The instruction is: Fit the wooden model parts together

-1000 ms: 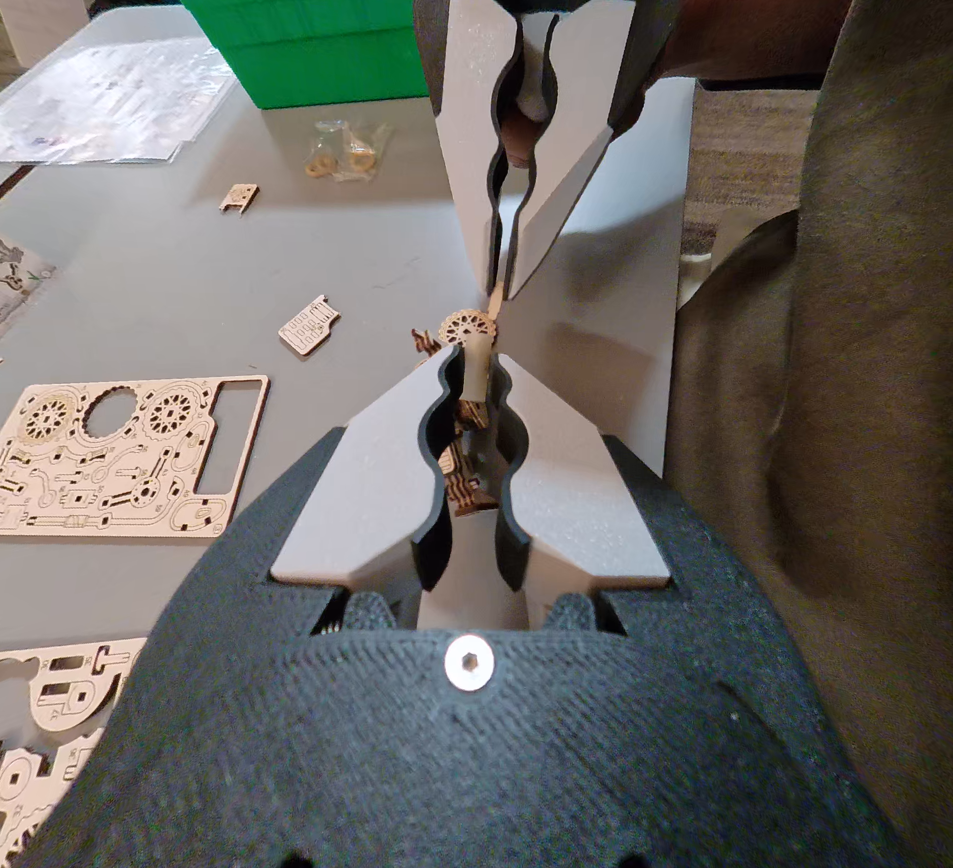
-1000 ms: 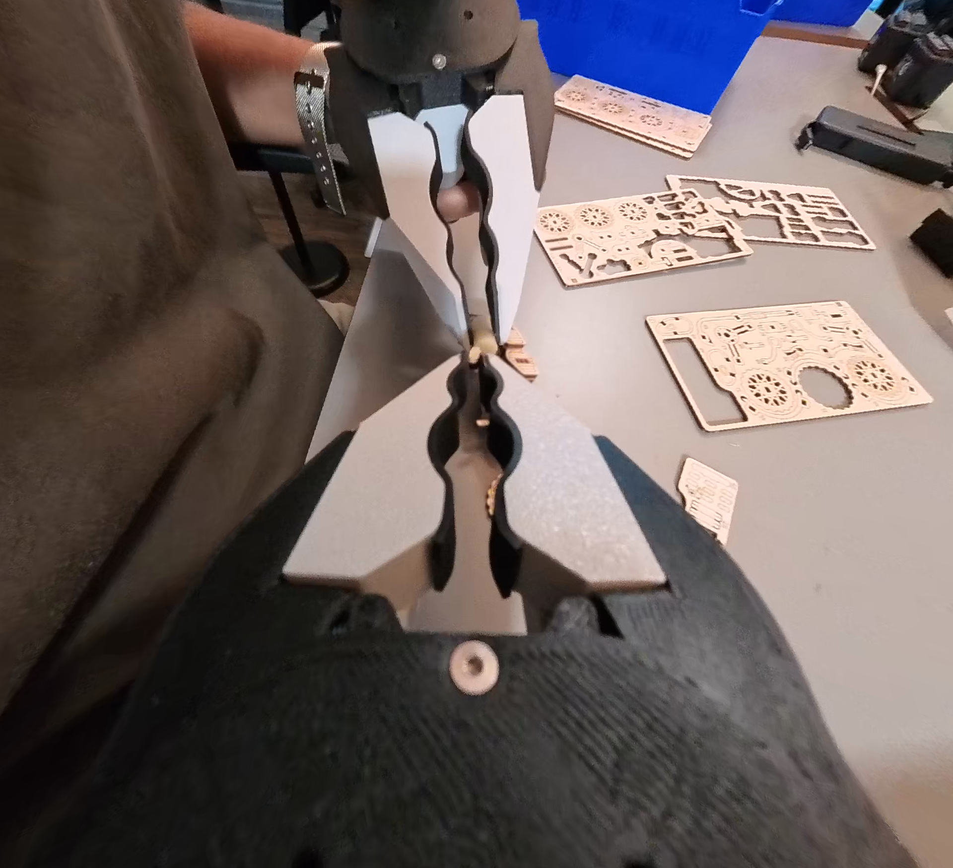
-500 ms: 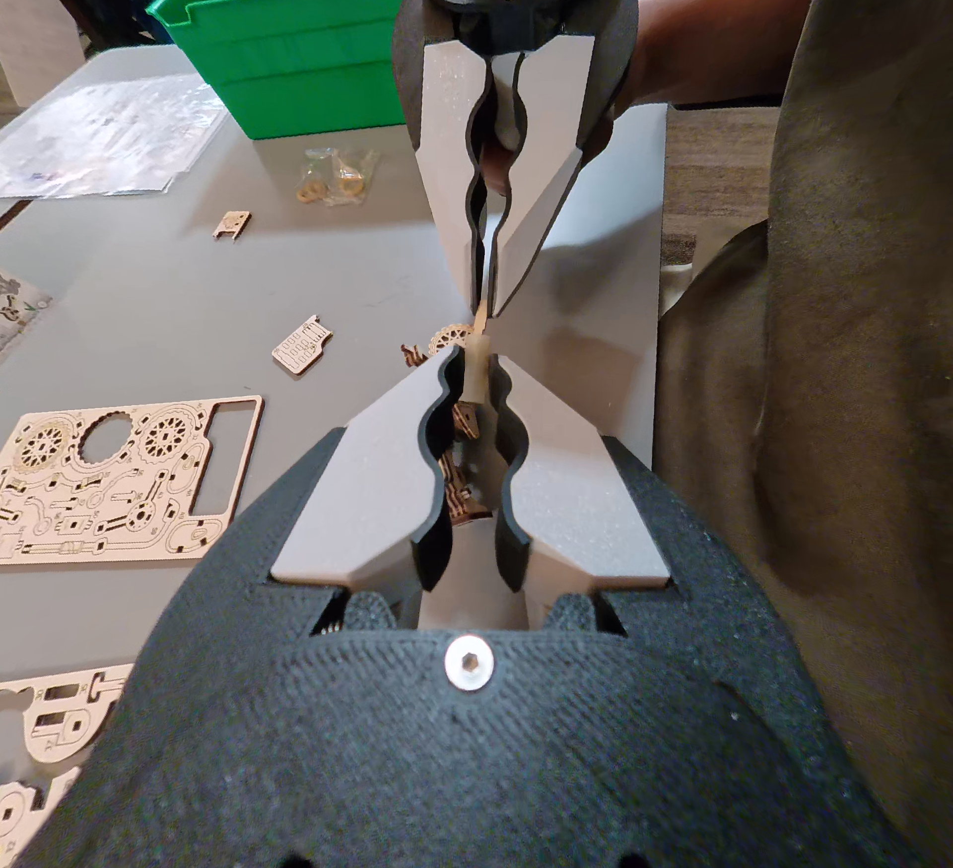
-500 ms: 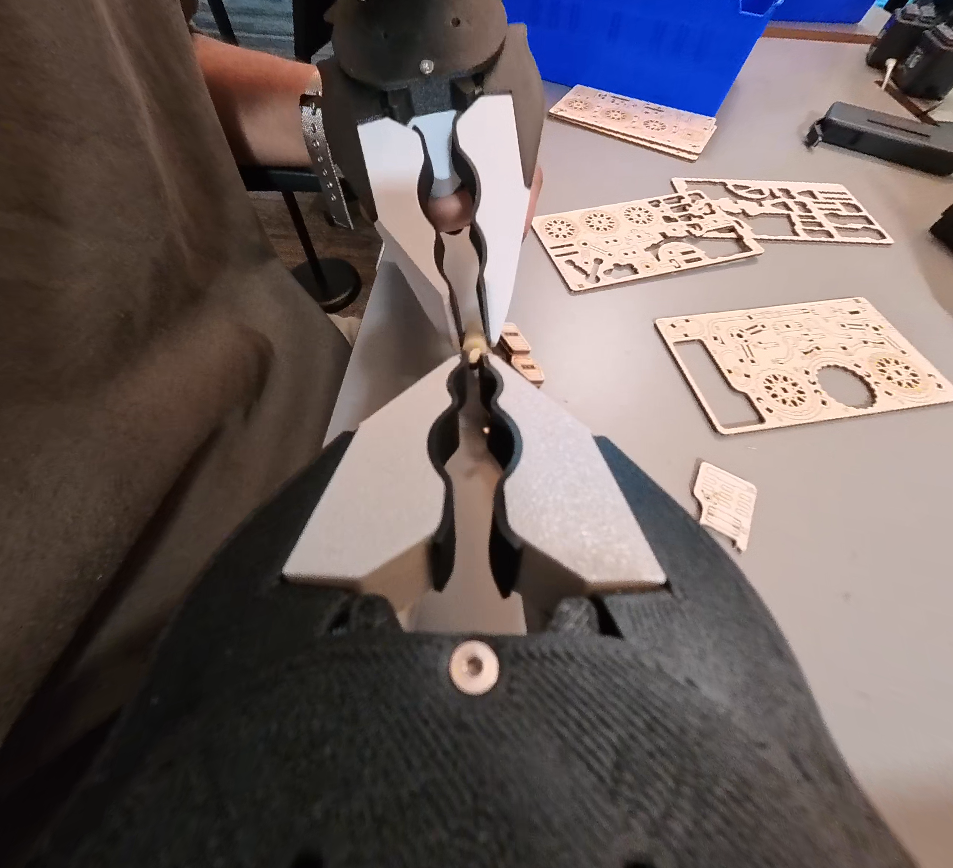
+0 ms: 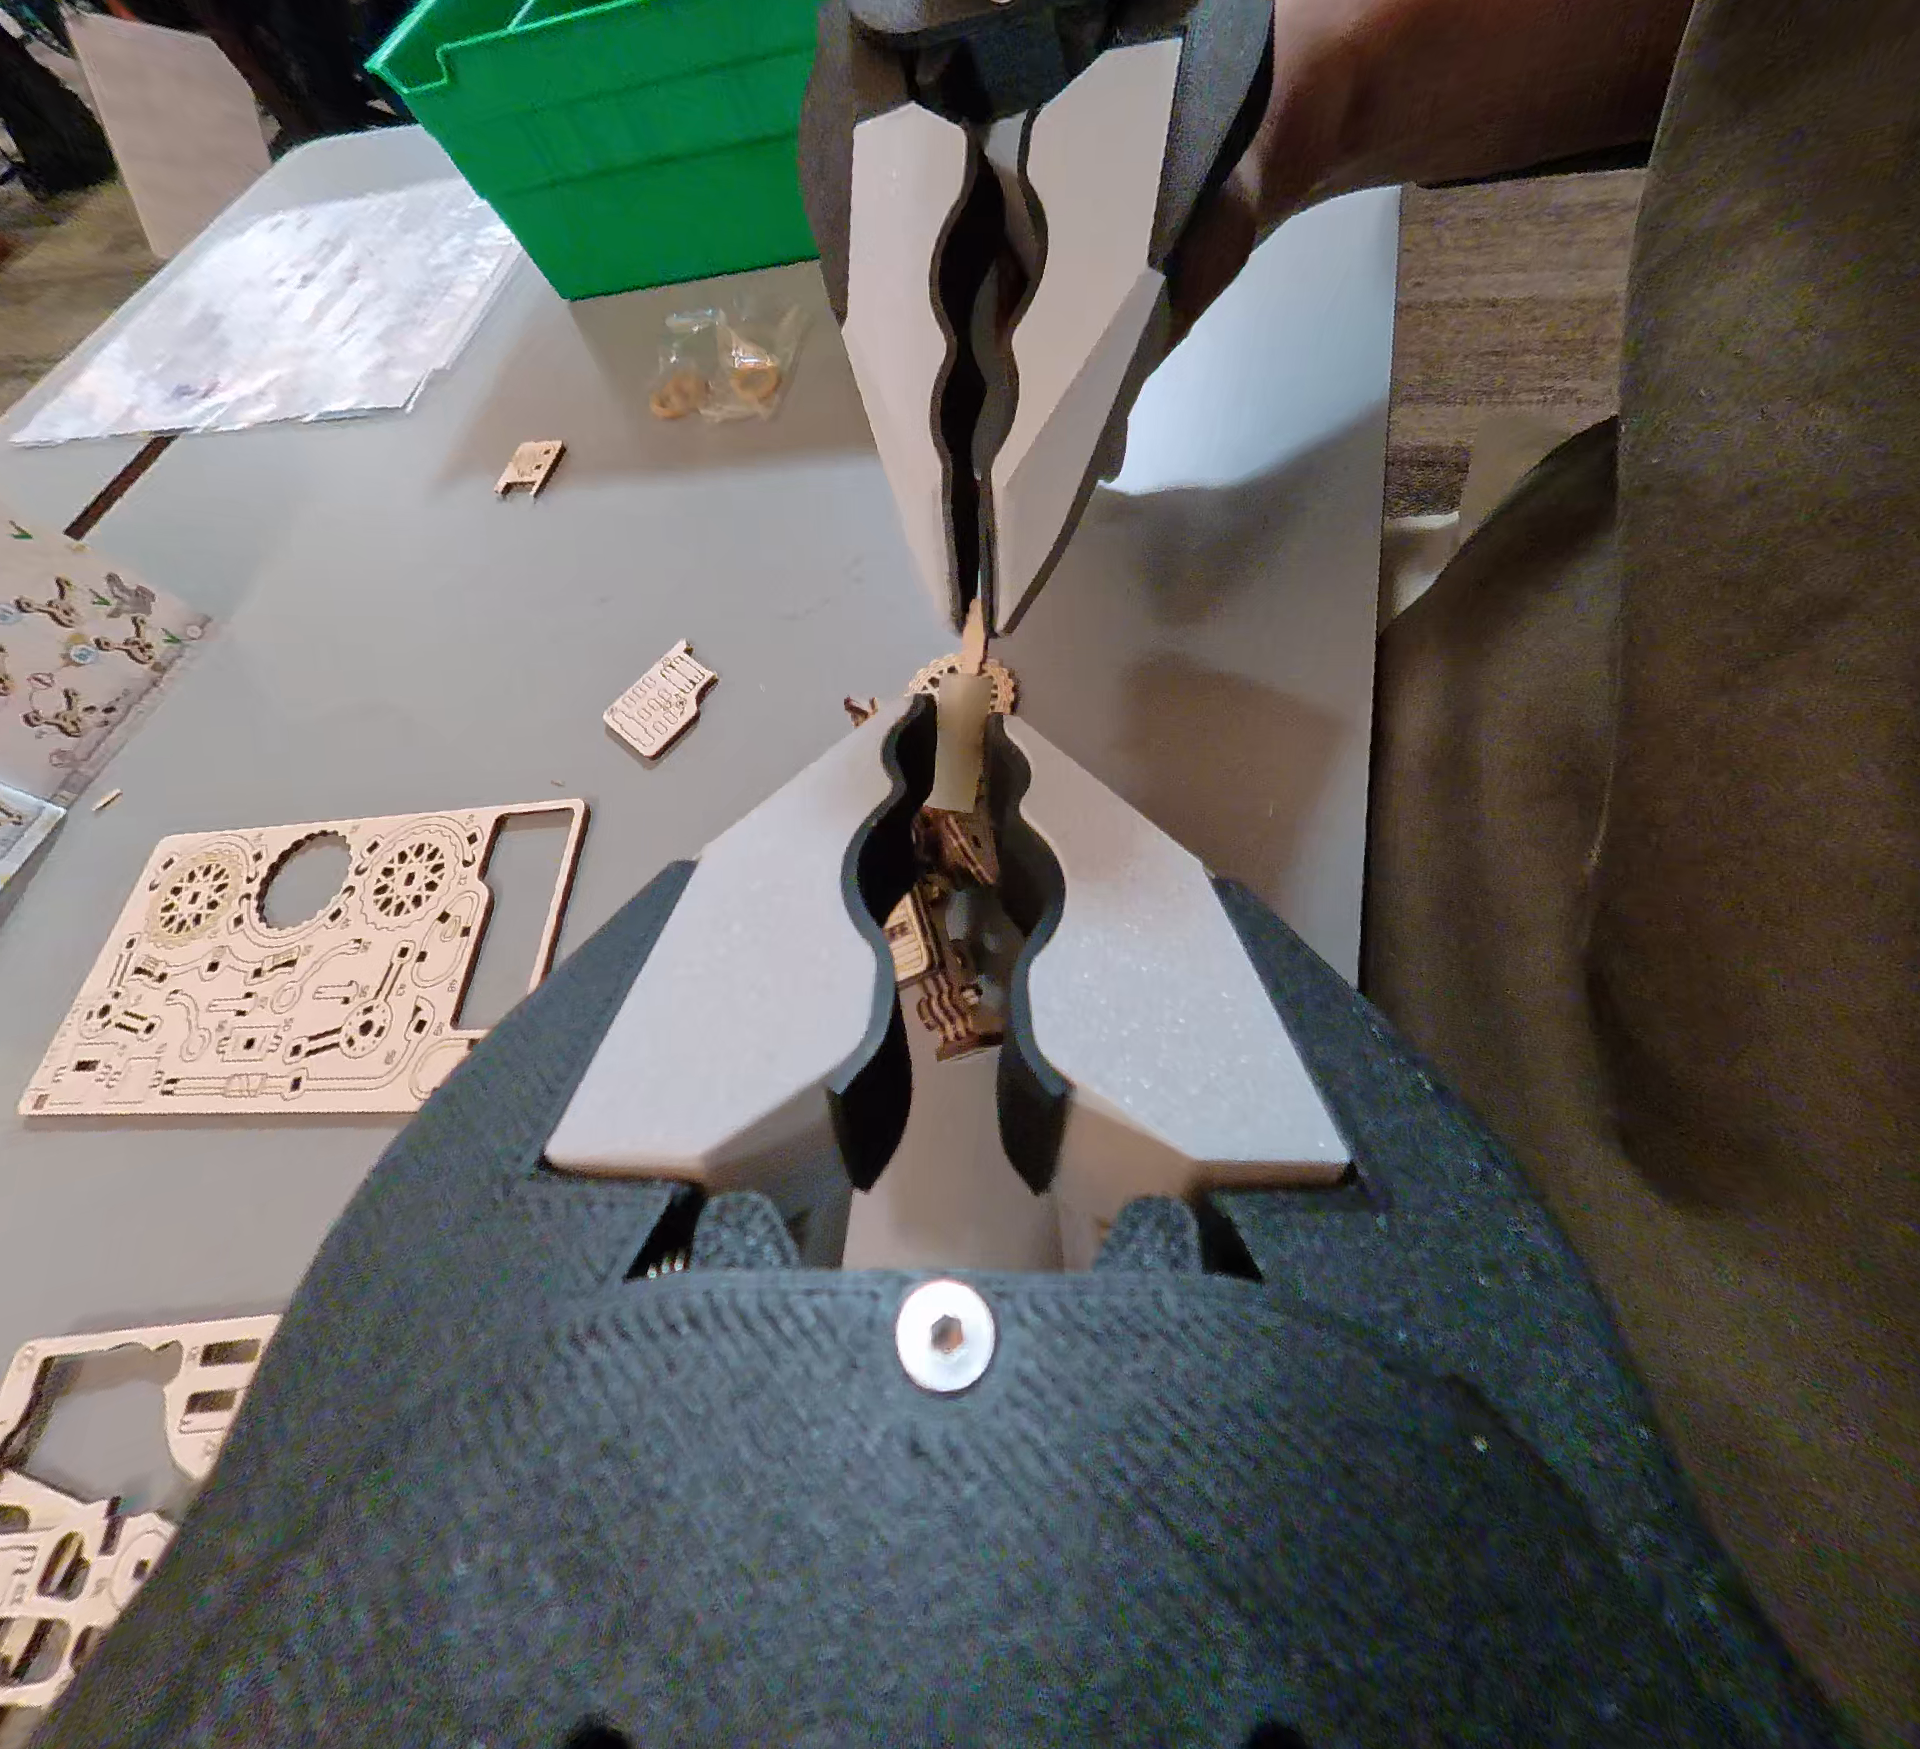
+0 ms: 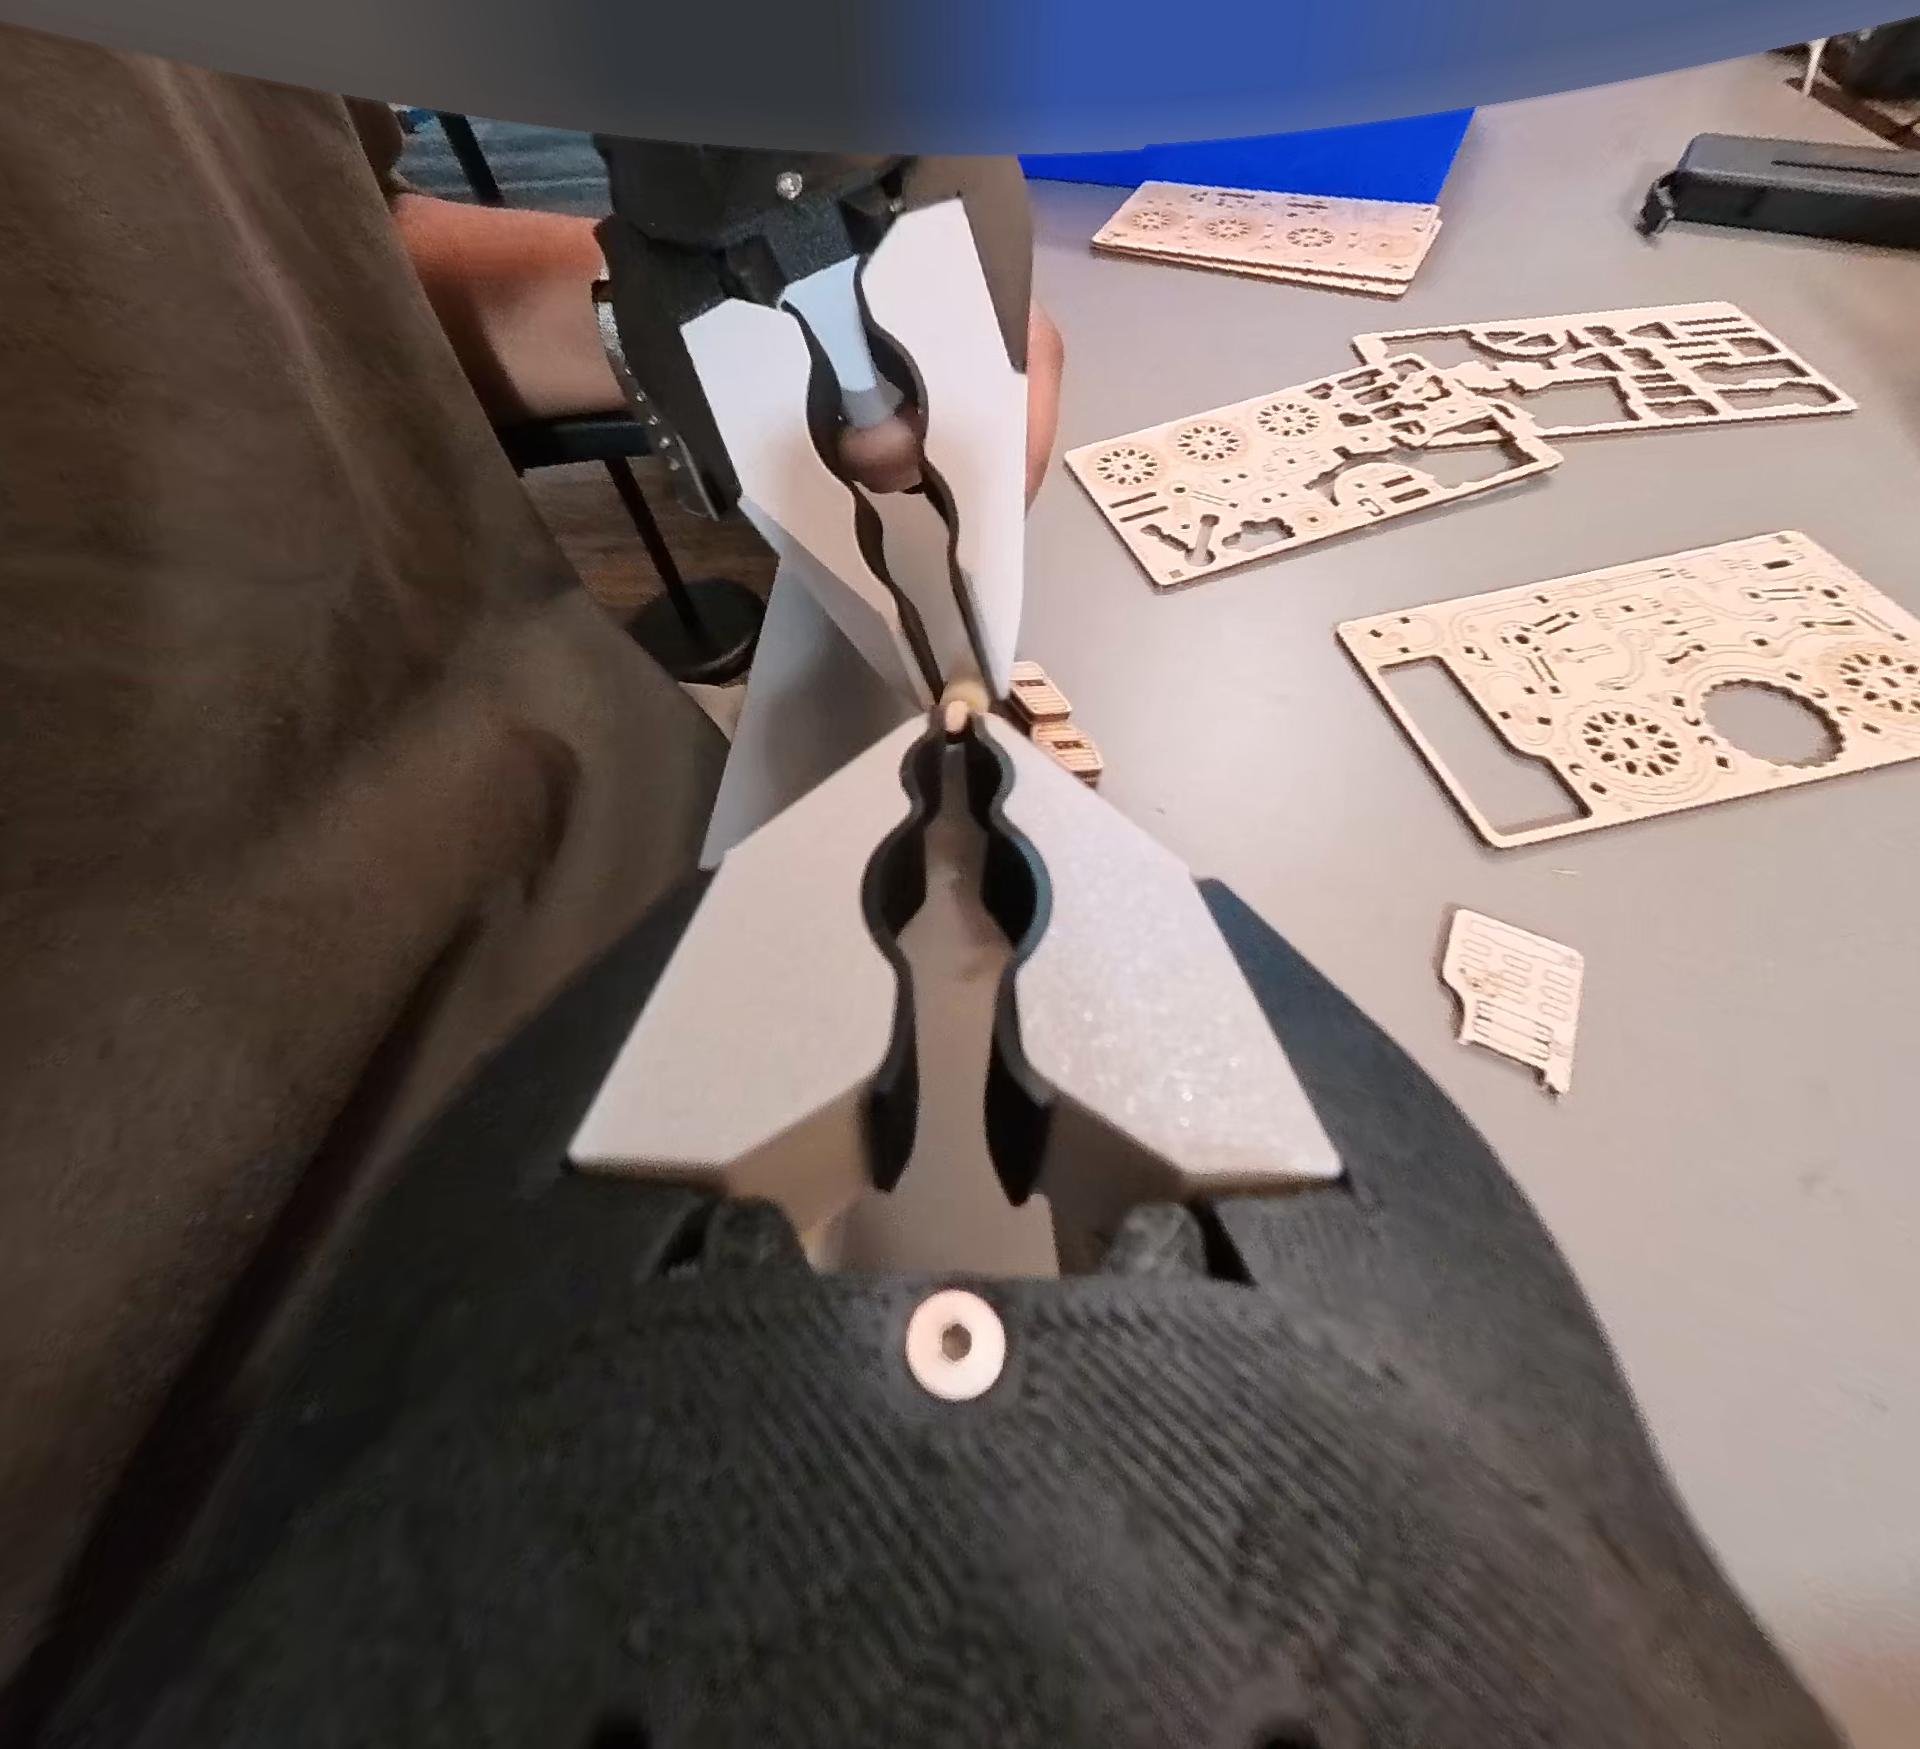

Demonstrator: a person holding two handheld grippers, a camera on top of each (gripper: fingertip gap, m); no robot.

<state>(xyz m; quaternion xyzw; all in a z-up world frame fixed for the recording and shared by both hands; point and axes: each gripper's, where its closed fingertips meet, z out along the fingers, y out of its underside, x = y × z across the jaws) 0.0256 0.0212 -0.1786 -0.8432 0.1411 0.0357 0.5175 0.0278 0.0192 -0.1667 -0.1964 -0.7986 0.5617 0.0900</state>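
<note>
My left gripper is shut on a short pale peg-like piece, held near the table's front edge. My right gripper comes in from the far side, tip to tip with it, shut on a thin wooden pin. The pin's end meets the top of the pale piece. In the right wrist view my right gripper pinches the pin against the left gripper's tips. A wooden gear and a part-built wooden model lie on the table below, mostly hidden by the fingers.
Laser-cut wooden sheets lie on the grey table. A green bin, a bag of small parts and loose pieces are nearby. The person's brown-clad body is close alongside. My two grippers' fingertips are within a few centimetres of each other.
Both grippers stay shut and tip to tip. They have shifted together a little, and the gear on the table now sits behind the pale piece instead of to its left.
</note>
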